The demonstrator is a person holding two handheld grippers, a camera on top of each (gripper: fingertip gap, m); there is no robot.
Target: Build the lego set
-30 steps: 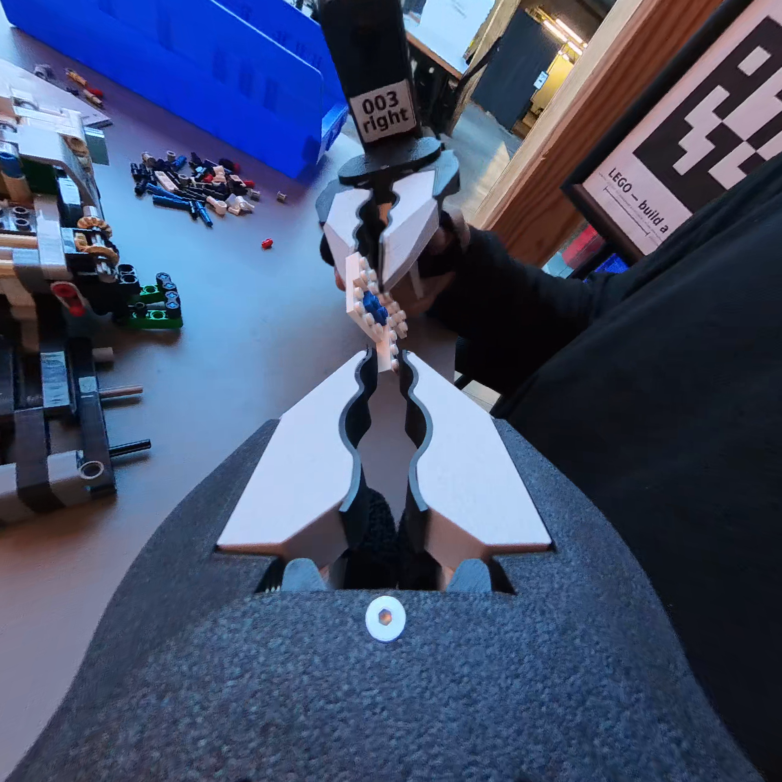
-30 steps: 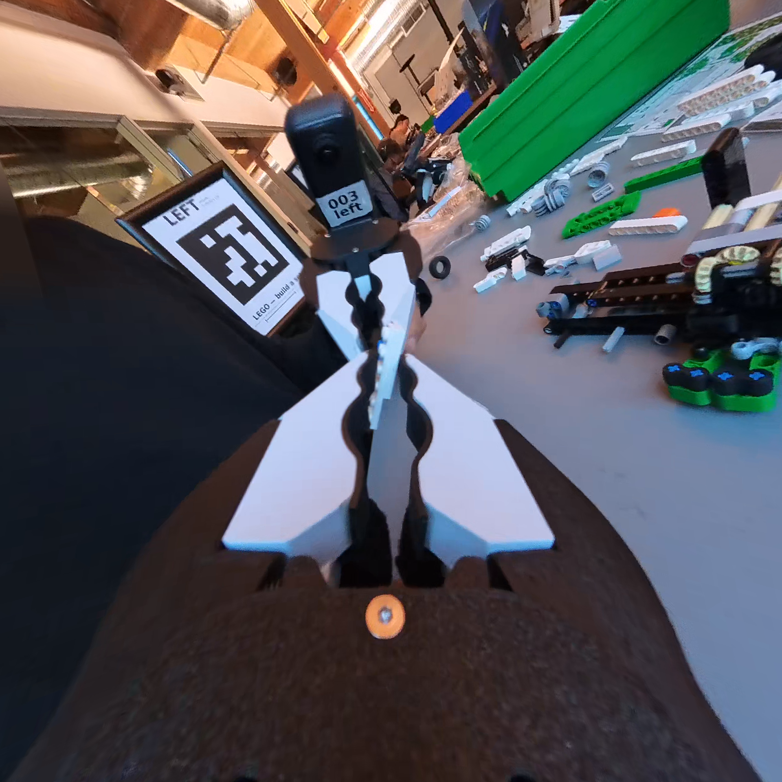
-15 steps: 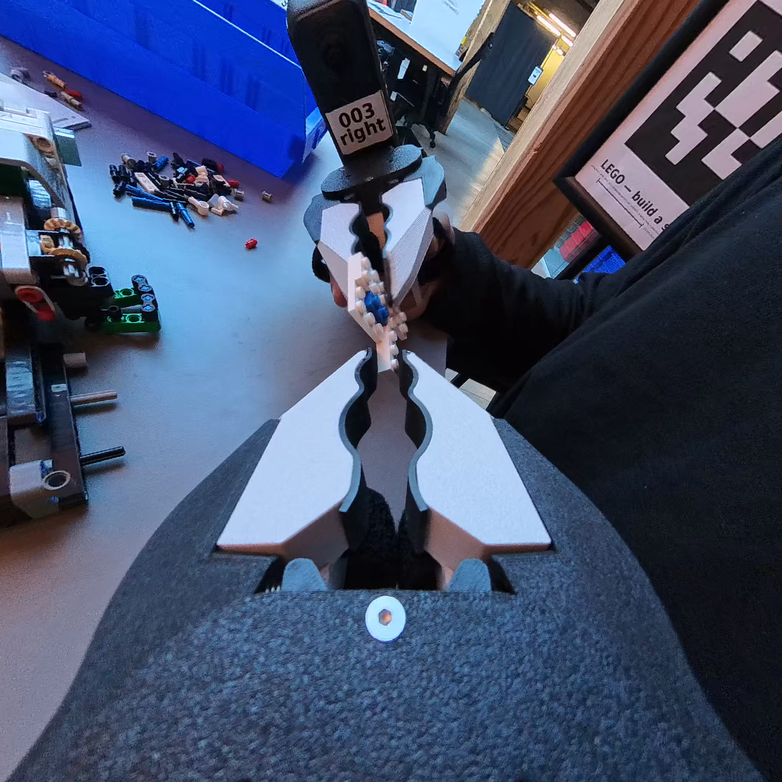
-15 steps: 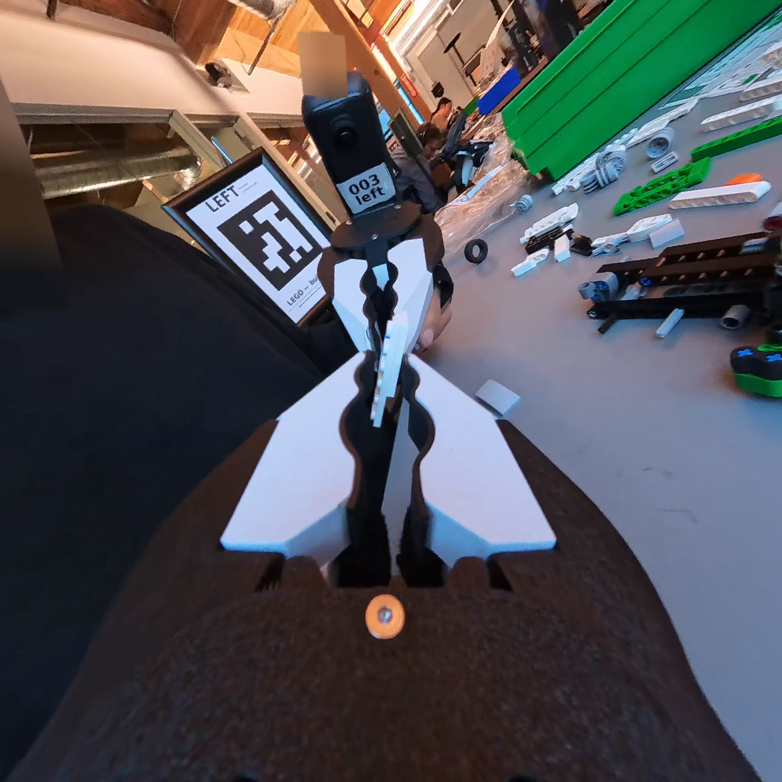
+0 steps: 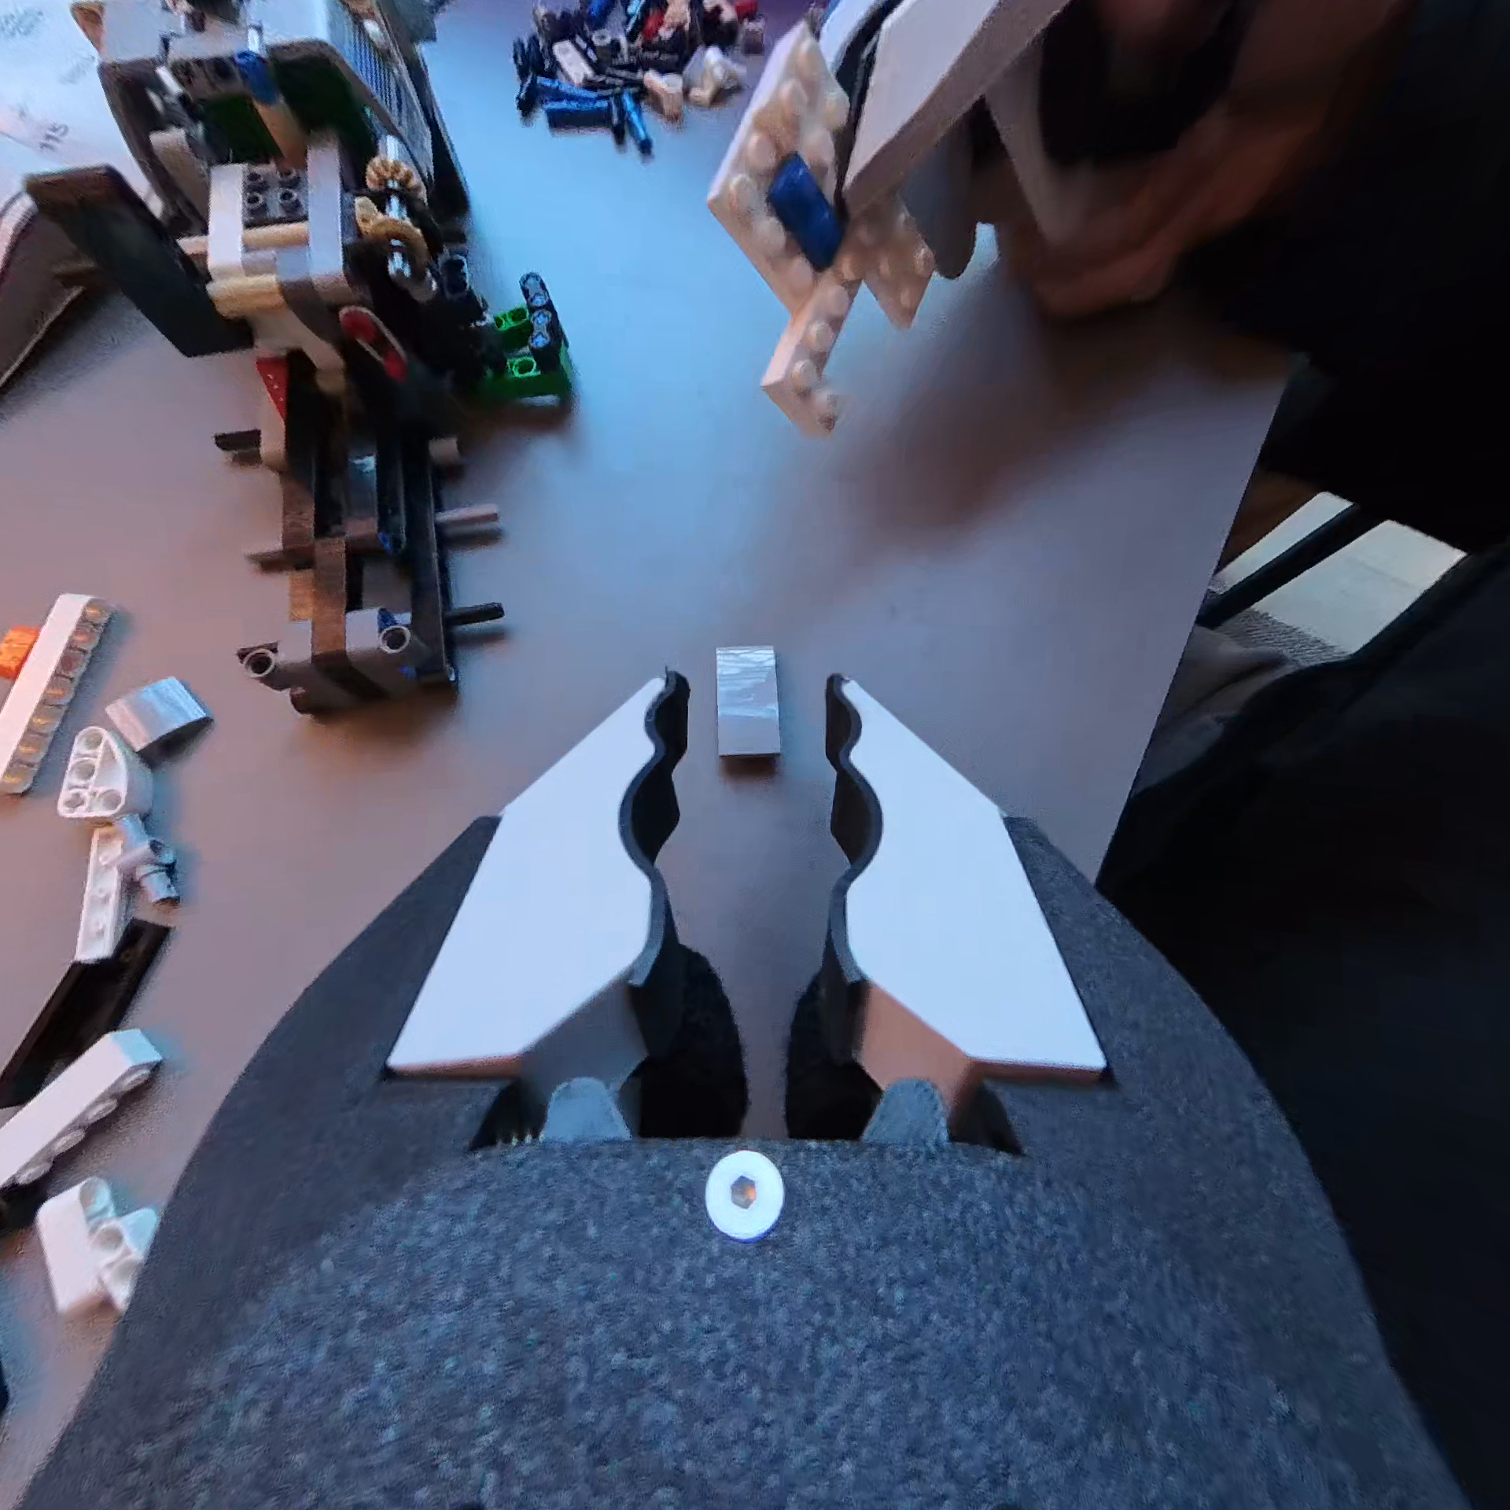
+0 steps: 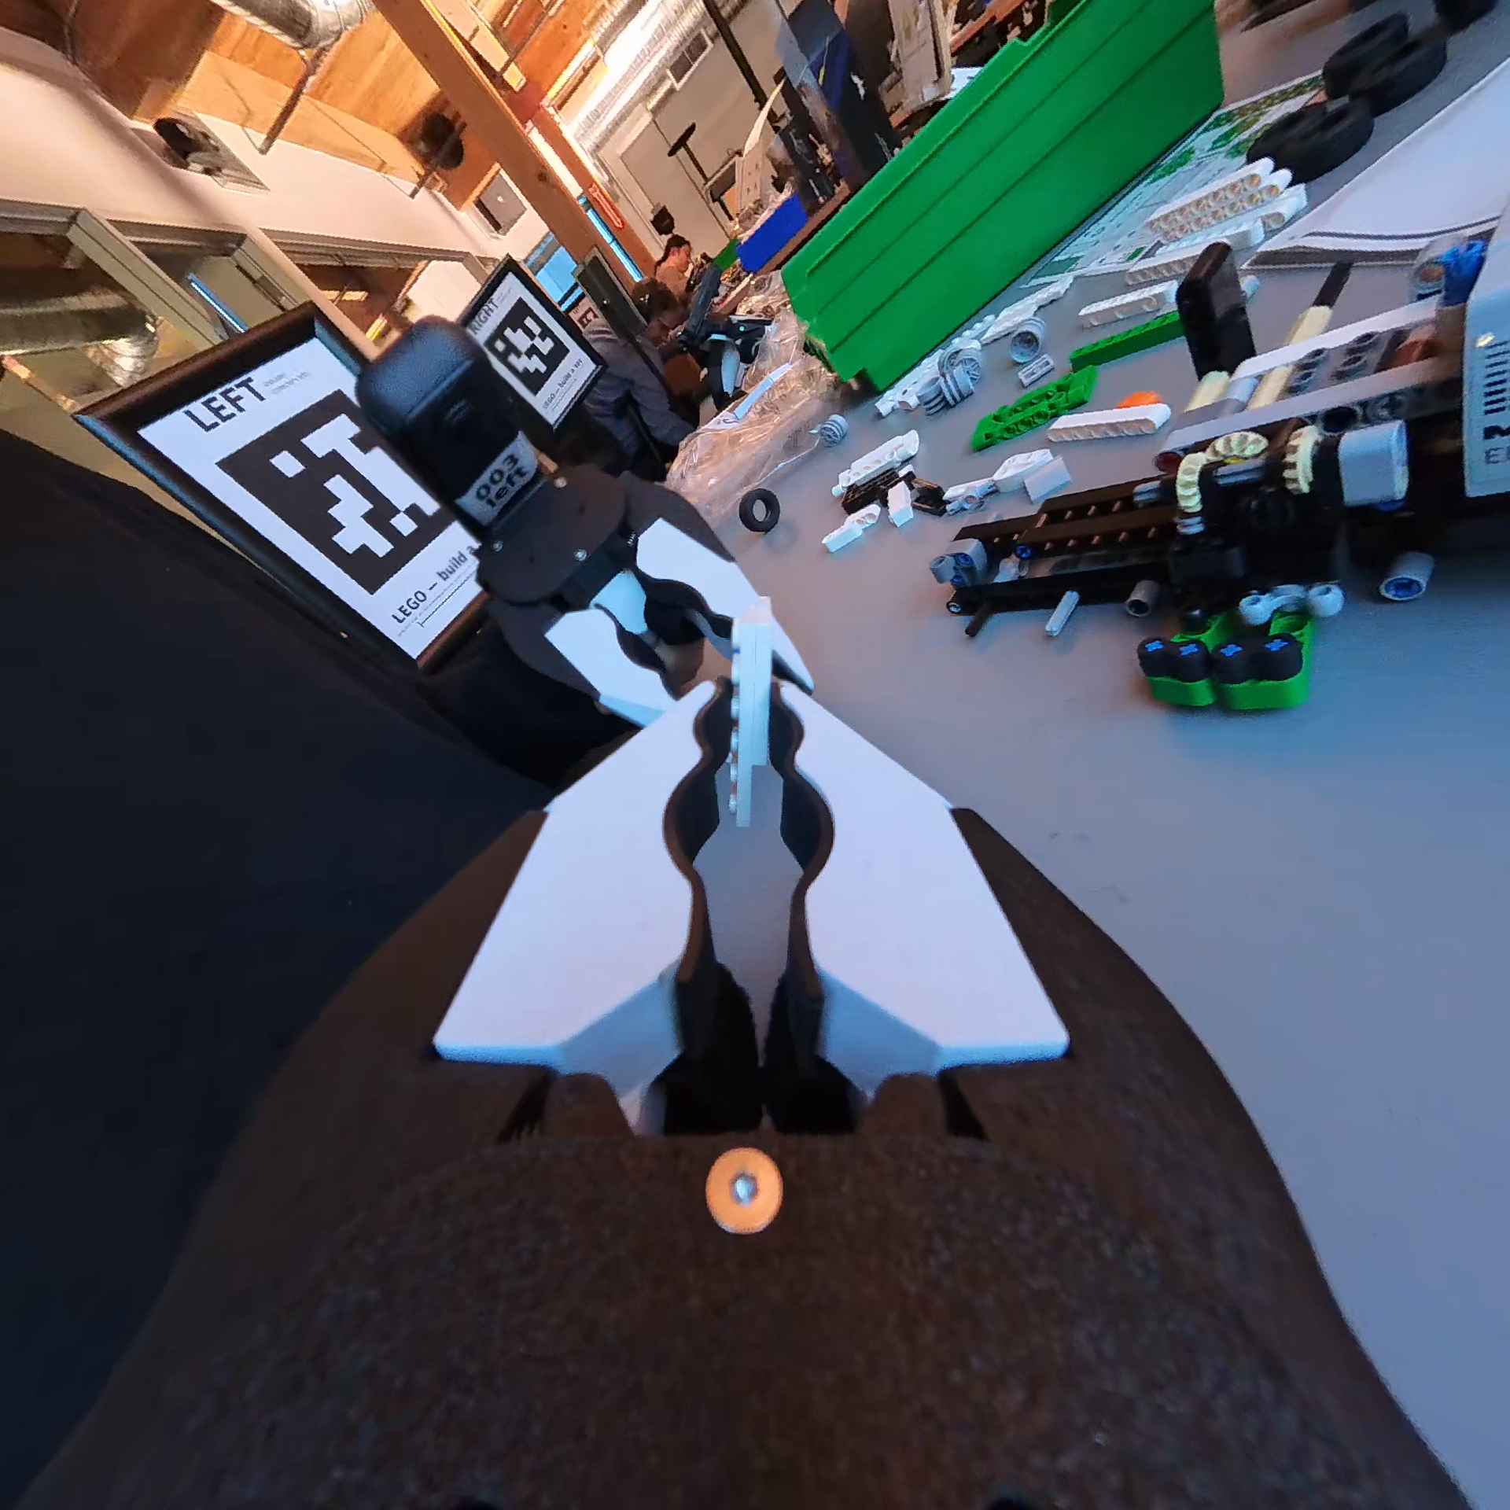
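Observation:
My left gripper [image 5: 752,685] is open and empty, low over the table, with a small grey tile [image 5: 745,703] lying flat between its fingertips. My right gripper [image 6: 748,694] is shut on a white plate assembly [image 6: 753,654], held edge-on above the table. The assembly also shows in the left wrist view [image 5: 805,343], up at the right, with a blue piece [image 5: 805,212] on its studs. The partly built dark model [image 5: 343,343] lies on the table to the left of my left gripper; in the right wrist view the model [image 6: 1226,507] is at the right.
Loose white and grey beams [image 5: 49,686] lie at the left. A pile of small pins [image 5: 621,73] sits far back. A green and black piece [image 6: 1226,662] lies near the model. A green bin [image 6: 980,188] stands at the back. The table edge [image 5: 1185,556] runs at the right. The grippers' ends are close to 9 cm from one another.
My left gripper let go of the white plate assembly, opened and swung down to the table over the grey tile. My right gripper still holds the assembly.

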